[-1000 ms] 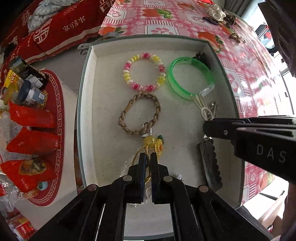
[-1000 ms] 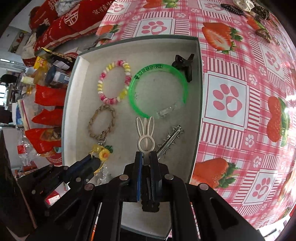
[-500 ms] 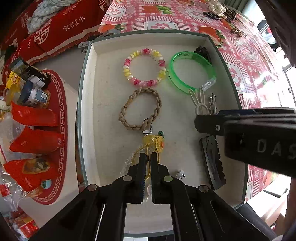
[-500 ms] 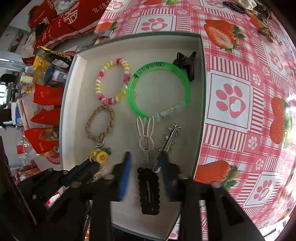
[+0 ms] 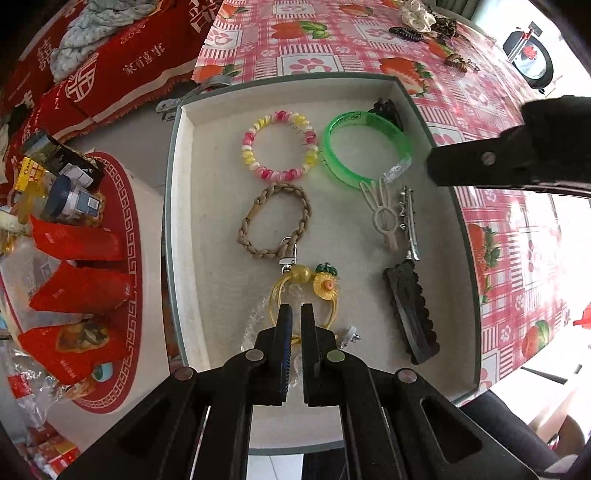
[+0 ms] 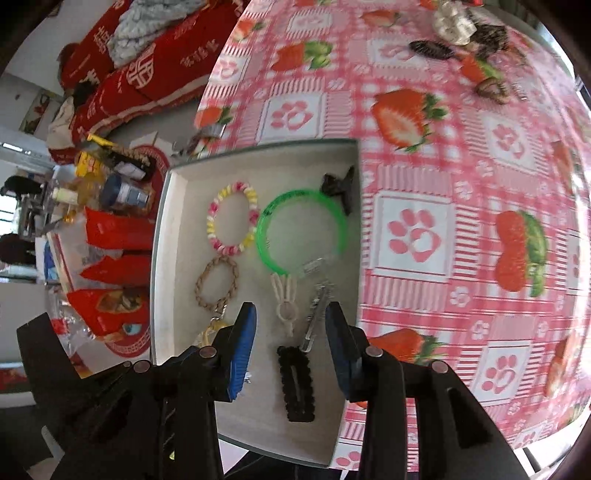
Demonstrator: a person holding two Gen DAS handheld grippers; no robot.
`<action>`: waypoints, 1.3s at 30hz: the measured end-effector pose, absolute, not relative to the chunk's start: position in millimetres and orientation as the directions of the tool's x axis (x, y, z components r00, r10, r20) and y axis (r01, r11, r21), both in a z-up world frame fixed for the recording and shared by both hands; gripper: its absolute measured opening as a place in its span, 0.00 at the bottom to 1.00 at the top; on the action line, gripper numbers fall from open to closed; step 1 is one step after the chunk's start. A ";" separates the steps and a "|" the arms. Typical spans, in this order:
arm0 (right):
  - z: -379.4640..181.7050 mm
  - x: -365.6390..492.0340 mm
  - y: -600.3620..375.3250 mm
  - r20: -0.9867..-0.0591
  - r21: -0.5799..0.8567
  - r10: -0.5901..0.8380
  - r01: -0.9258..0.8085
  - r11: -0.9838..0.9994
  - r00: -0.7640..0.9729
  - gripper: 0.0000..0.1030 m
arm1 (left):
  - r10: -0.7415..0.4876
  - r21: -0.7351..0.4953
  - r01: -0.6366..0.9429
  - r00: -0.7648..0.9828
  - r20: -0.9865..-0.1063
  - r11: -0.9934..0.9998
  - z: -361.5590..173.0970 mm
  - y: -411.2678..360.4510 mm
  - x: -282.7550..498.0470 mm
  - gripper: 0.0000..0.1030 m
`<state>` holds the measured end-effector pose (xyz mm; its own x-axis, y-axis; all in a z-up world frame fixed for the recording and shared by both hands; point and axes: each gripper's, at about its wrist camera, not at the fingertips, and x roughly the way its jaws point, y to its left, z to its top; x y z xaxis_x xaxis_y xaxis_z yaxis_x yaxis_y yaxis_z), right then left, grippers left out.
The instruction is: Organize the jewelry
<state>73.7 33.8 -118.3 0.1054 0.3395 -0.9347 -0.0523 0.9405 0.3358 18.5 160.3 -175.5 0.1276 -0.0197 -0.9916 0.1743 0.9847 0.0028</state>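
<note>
A shallow white tray (image 5: 173, 221) holds a pink-yellow beaded bracelet (image 5: 248, 140), a green bangle (image 5: 334, 168), a braided tan bracelet (image 5: 306, 210), a cream bunny clip (image 5: 382, 218), a silver spiked clip (image 5: 408, 218), a black claw clip (image 5: 386, 109) and a black scalloped clip (image 5: 410, 310). My left gripper (image 5: 295, 314) is shut, pointing down over the cord loop of a yellow pineapple charm (image 5: 325, 286); a pinch on the cord cannot be made out. My right gripper (image 6: 290, 310) is open above the black scalloped clip (image 6: 295, 380), which lies flat in the tray, clear of the pads.
The tray sits on a strawberry-and-paw tablecloth (image 6: 443, 184). Several more hair accessories (image 6: 454, 22) lie at the table's far end. Left of the tray stands a round red-rimmed box (image 5: 125, 229) with jars and red packets. Red cloth (image 5: 122, 62) lies beyond it.
My right gripper opened and left the black scalloped clip in the tray, then rose and drew back from it. The left gripper stayed shut in about the same spot.
</note>
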 end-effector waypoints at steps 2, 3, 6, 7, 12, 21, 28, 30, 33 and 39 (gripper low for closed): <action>-112.9 70.4 24.3 -0.939 0.323 0.325 -0.038 0.946 0.117 0.42 | -0.026 -0.002 0.182 0.129 -0.991 0.983 -173.4 158.3 17.0 0.10; -110.7 68.6 17.8 -0.940 0.319 0.321 -0.033 0.947 0.120 0.42 | -0.029 -0.005 0.187 0.131 -0.991 0.982 -172.1 157.0 15.9 0.10; -105.9 63.3 5.2 -0.944 0.305 0.304 -0.012 0.952 0.127 0.43 | -0.040 -0.013 0.196 0.134 -0.990 0.980 -166.9 155.2 13.0 0.10; -105.2 60.9 1.5 -0.946 0.301 0.299 -0.003 0.954 0.128 0.47 | -0.037 -0.009 0.198 0.137 -0.990 0.980 -164.8 154.8 11.9 0.10; -102.7 47.4 -15.0 -0.949 0.295 0.289 0.033 0.955 0.123 0.51 | -0.019 0.009 0.189 0.147 -0.989 0.982 -158.6 157.7 10.4 0.10; -95.7 23.1 -24.6 -0.954 0.280 0.274 0.040 0.959 0.119 0.55 | -0.009 0.023 0.184 0.172 -0.985 0.983 -143.9 159.9 8.6 0.10; -91.6 14.1 -22.1 -0.955 0.277 0.270 0.038 0.960 0.123 0.61 | -0.024 0.011 0.174 0.196 -0.980 0.985 -131.3 162.8 6.5 0.10; -90.6 13.5 -21.2 -0.955 0.276 0.270 0.037 0.960 0.128 0.63 | -0.023 0.011 0.169 0.197 -0.980 0.986 -129.8 164.4 5.4 0.10; -89.2 13.2 -19.3 -0.955 0.273 0.266 0.037 0.961 0.130 0.63 | -0.023 0.007 0.152 0.193 -0.981 0.988 -128.5 168.4 4.3 0.10; -87.1 12.8 -15.6 -0.954 0.273 0.266 0.031 0.962 0.135 0.76 | -0.021 0.006 0.134 0.200 -0.979 0.991 -125.5 175.3 2.7 0.10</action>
